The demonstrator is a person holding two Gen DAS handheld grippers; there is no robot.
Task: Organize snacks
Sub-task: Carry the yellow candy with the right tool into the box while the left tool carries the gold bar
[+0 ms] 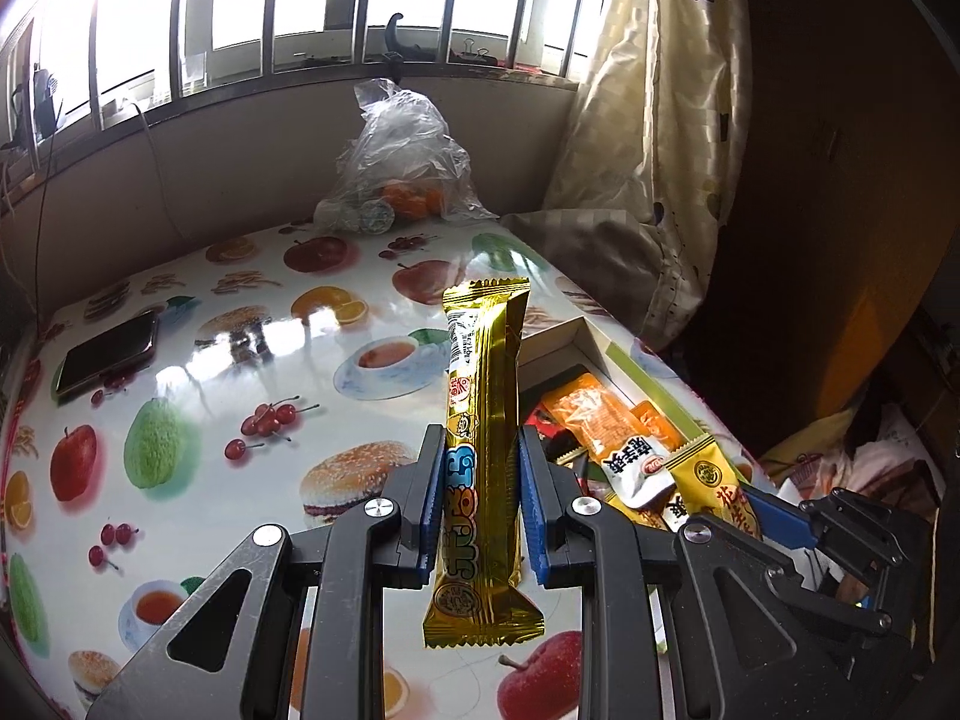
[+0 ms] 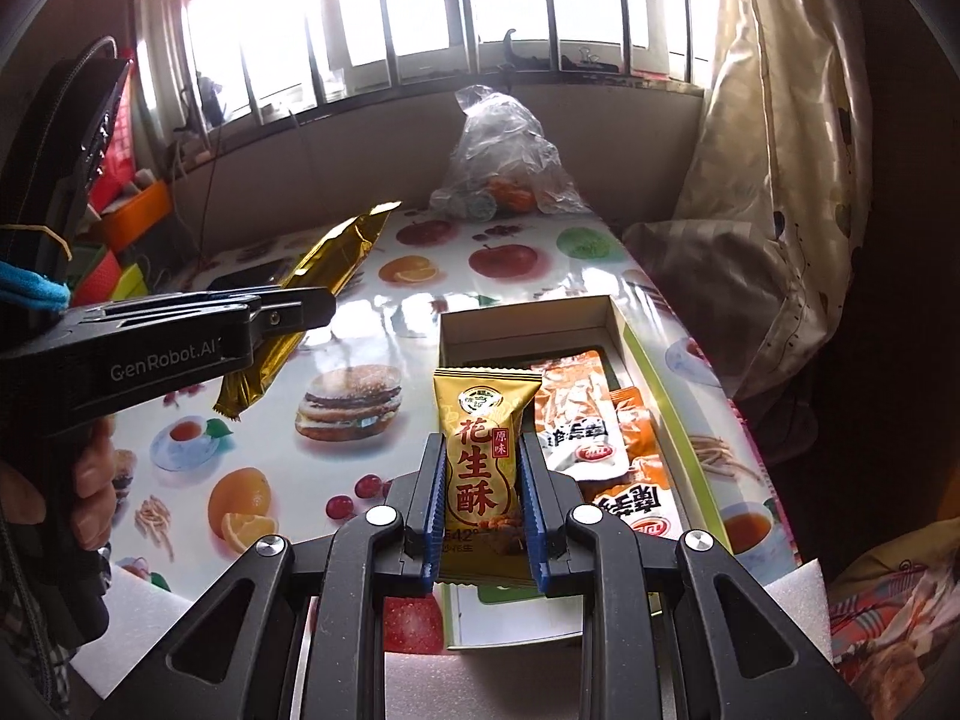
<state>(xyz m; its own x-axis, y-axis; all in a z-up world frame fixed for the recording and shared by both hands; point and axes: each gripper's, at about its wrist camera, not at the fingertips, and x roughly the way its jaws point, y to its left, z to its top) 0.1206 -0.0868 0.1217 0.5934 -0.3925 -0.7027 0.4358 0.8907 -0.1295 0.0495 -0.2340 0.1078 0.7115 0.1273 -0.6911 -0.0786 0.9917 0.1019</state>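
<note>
My left gripper (image 1: 478,456) is shut on a long gold snack bar (image 1: 483,396), which stands upright between the blue pads above the fruit-print table (image 1: 252,324). In the right wrist view that left gripper (image 2: 300,306) pinches the same gold bar (image 2: 312,294) over the table's left half. My right gripper (image 2: 480,468) is shut on a yellow peanut-crisp packet (image 2: 480,450), held above the near end of an open white box (image 2: 612,315). Orange and white snack packets (image 2: 582,420) lie inside the box. The right gripper (image 1: 780,516) shows at the lower right of the left wrist view with the yellow packet (image 1: 714,480).
A clear plastic bag with oranges (image 1: 399,174) sits at the table's far edge under the barred window. A dark phone (image 1: 108,354) lies at the left. A patterned curtain (image 1: 654,120) hangs at the right. A hand (image 2: 90,480) grips the left tool; white foam (image 2: 150,618) lies near.
</note>
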